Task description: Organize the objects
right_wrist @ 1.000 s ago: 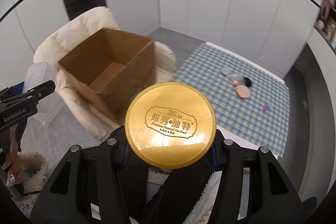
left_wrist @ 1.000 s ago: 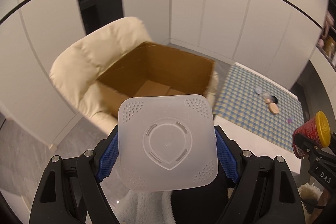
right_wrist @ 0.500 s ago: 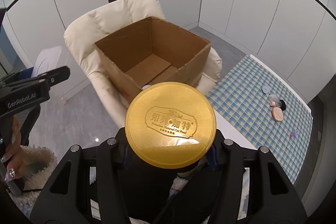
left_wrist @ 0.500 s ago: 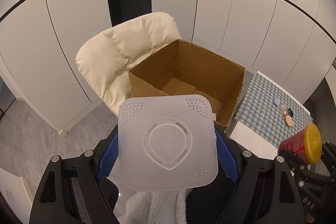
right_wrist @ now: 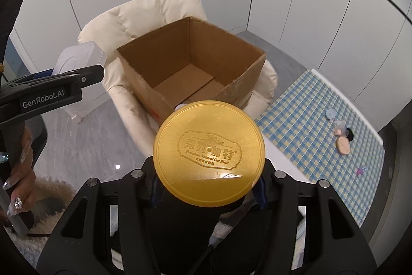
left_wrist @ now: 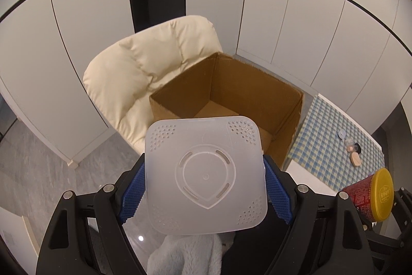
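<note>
Above the near side of the box (open, on a chair), left tongs clamp a basket and right tongs a can, poised for dropping in.

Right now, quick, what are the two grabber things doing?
Left gripper: jaws shut on the white plastic container.
Right gripper: jaws shut on the gold-lidded can.

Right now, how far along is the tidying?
Nothing visible in the cardboard box yet. In hand: left gripper clamps the white plastic container, right gripper the gold-lidded can, both short of the box. Left: drop both in, then the small items on the checkered cloth.
</note>
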`<state>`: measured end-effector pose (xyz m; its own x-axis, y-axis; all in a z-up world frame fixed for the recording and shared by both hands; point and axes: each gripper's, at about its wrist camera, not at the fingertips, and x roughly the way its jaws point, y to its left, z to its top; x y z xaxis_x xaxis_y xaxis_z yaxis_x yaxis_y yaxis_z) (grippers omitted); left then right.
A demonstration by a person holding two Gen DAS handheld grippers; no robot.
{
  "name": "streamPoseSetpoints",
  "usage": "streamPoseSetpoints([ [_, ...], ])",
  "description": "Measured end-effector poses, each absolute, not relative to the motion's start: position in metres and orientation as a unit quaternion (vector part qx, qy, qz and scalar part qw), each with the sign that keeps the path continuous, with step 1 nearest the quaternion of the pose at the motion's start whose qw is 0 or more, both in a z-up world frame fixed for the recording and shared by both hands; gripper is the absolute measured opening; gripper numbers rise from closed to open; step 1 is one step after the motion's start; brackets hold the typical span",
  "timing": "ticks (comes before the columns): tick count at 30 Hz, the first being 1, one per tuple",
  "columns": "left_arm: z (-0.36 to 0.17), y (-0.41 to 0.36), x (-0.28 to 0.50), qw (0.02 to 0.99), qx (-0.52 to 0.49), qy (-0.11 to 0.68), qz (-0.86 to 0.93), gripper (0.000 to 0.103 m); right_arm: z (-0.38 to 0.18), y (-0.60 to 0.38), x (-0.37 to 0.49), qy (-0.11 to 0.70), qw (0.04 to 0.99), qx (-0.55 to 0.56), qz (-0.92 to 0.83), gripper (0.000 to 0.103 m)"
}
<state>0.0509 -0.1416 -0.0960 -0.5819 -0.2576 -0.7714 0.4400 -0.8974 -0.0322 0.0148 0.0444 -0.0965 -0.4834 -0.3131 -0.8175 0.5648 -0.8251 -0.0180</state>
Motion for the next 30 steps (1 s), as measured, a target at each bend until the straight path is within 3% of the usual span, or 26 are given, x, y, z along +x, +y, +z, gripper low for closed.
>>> streamPoseSetpoints([
  [14,-0.101,-0.166,-0.006,0.213,0.399,0.128,-0.882,0.084,-0.088,0.003,-0.041,0.149,0.273,0.417,-0.854,0.056],
  [30,-0.160,-0.209,-0.086,0.229,0.434,0.155,-0.857,0.084,-0.136,-0.054,-0.138,0.178,0.281,0.436,-0.837,0.056],
])
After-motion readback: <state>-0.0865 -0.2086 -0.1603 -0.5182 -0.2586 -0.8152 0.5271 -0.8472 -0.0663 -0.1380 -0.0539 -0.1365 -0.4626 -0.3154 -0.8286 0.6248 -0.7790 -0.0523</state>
